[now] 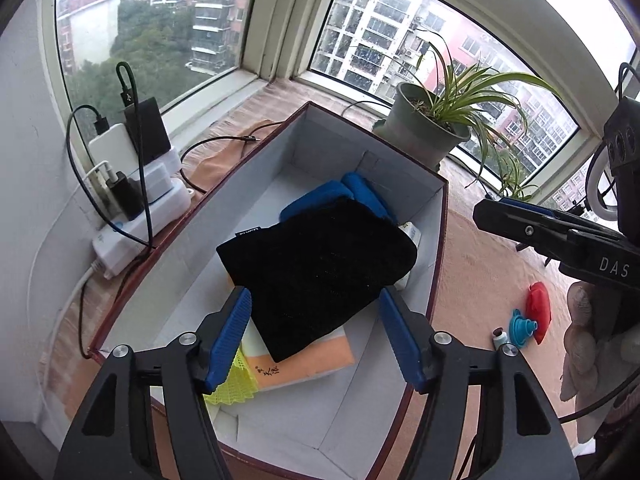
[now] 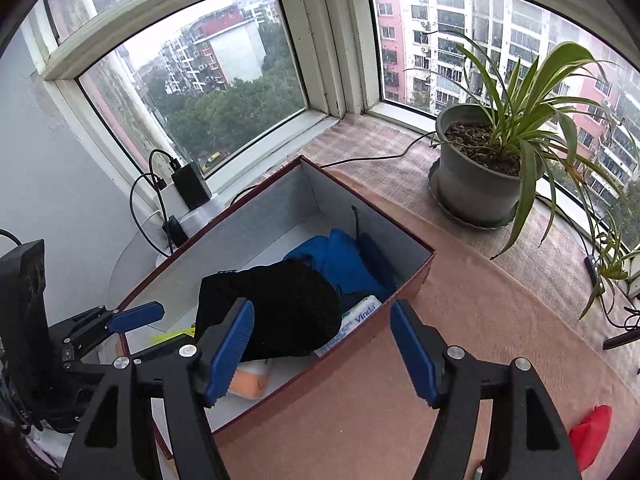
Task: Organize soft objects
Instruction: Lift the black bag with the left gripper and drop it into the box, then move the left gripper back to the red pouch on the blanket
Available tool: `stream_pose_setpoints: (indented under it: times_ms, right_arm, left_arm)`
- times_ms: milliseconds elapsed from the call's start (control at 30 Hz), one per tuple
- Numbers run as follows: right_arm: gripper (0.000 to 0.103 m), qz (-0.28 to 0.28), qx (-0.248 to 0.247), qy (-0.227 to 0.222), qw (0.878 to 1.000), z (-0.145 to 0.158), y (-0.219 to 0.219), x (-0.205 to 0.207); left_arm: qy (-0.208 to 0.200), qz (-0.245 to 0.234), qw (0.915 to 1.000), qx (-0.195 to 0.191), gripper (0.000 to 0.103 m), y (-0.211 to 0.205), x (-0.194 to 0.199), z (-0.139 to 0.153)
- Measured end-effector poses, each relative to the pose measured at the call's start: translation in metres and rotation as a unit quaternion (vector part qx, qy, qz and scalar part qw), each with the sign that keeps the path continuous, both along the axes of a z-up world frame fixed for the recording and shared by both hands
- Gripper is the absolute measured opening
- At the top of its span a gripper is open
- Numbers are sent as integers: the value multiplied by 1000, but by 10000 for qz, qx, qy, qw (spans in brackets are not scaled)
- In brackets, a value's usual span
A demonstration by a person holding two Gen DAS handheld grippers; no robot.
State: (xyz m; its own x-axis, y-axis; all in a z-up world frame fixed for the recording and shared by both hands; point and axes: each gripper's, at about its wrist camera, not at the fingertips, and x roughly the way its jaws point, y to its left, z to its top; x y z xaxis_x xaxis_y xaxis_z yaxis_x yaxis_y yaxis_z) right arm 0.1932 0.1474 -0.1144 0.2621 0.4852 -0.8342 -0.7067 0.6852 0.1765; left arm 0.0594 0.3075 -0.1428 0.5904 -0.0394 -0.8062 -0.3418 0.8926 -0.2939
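A black knit cloth (image 1: 320, 268) lies in the open cardboard box (image 1: 438, 216), on top of a blue cloth (image 1: 352, 196), an orange pack (image 1: 320, 360) and a yellow mesh item (image 1: 236, 384). My left gripper (image 1: 316, 336) is open and empty, its fingers either side of the black cloth's near end, just above it. My right gripper (image 2: 322, 348) is open and empty above the box's near right wall (image 2: 360, 344). The black cloth (image 2: 280, 308), blue cloth (image 2: 340, 264) and a Vinda tissue pack (image 2: 356, 320) show in the right wrist view.
A potted spider plant (image 2: 476, 176) stands behind the box on the sill. Chargers and a power strip (image 1: 136, 184) with cables sit at the left wall. A red soft object (image 1: 538, 312) and a blue funnel (image 1: 520, 326) lie right of the box.
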Motion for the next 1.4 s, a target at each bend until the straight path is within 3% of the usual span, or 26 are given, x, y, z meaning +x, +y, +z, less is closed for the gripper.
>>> stream_pose_setpoints:
  times_ms: [400, 600, 833, 1100, 1400]
  right_arm:
    - [67, -329, 283, -364, 9984, 16, -85, -12]
    - [67, -687, 484, -402, 9957, 20, -155, -8]
    - [67, -1153, 280, -464, 9918, 17, -242, 3]
    - [67, -1515, 8, -278, 9881, 2, -321, 21]
    - [67, -1819, 48, 359, 9826, -32, -384, 59]
  left_arm:
    - [-208, -225, 9995, -101, 66, -38, 0, 15]
    - [-302, -541, 9979, -209, 66, -78, 7, 23]
    - [-333, -983, 9941, -315, 66, -141, 22, 24]
    - [-225, -1496, 9870, -548, 66, -220, 46, 13]
    - [51, -2083, 9749, -778, 66, -301, 82, -7]
